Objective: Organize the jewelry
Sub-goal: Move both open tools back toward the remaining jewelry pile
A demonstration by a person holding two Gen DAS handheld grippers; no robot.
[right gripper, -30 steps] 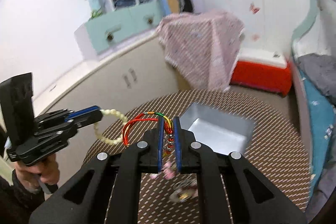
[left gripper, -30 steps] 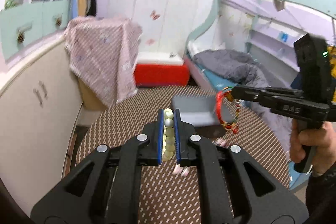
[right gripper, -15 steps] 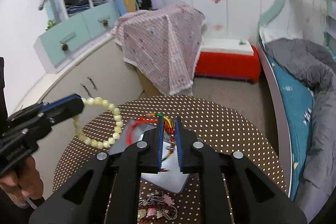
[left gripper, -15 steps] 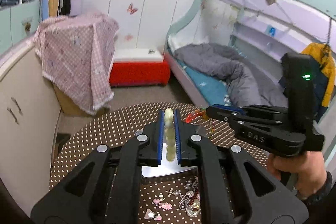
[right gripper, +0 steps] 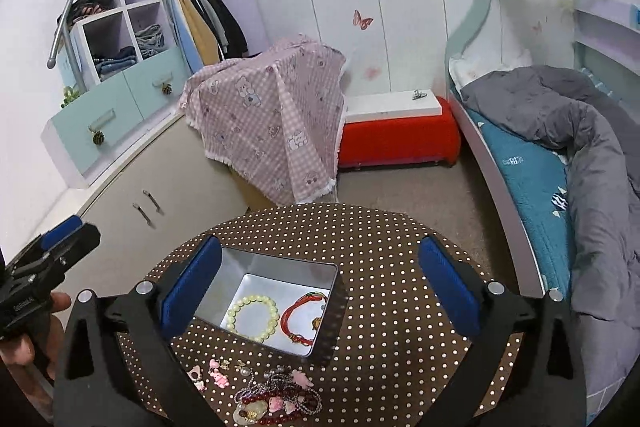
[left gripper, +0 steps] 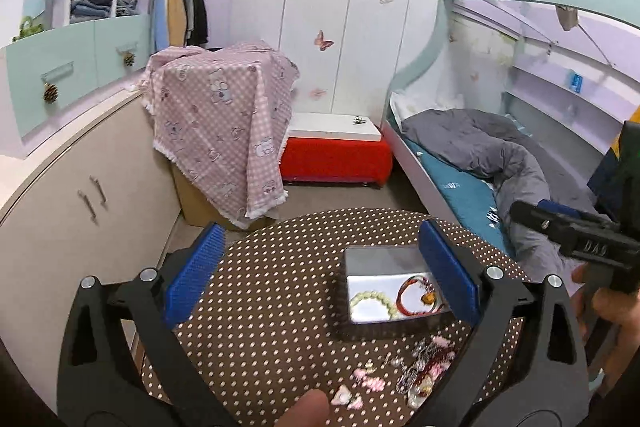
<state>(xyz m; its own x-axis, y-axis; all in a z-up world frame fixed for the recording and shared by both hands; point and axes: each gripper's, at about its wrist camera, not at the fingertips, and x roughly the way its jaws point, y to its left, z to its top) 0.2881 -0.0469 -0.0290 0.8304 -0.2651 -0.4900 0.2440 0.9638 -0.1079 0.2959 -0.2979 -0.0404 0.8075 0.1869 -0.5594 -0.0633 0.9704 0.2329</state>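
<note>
A rectangular metal tin [right gripper: 240, 263] [left gripper: 384, 259] stands on the brown dotted round table [right gripper: 380, 239]. Inside lie a pale green bead bracelet [right gripper: 252, 319] [left gripper: 374, 303] and a red cord bracelet [right gripper: 300, 319] [left gripper: 416, 301]. A pile of loose jewelry [right gripper: 272, 391] [left gripper: 404, 371], pink charms and dark bead strings, lies on the table in front of the tin. My left gripper [left gripper: 320, 271] is open and empty above the table, left of the tin. My right gripper [right gripper: 320, 279] is open and empty above the tin. Each gripper shows at the edge of the other's view.
A beige cabinet [right gripper: 160, 195] stands left of the table. A box under a pink checked cloth [right gripper: 272, 115], a red bench [right gripper: 400, 139] and a bunk bed with a grey duvet [right gripper: 580, 131] lie beyond the table.
Both grippers have opened wide and let go. The bead bracelet and the red cord bracelet now lie in the tin. Both grippers have pulled back and up.
</note>
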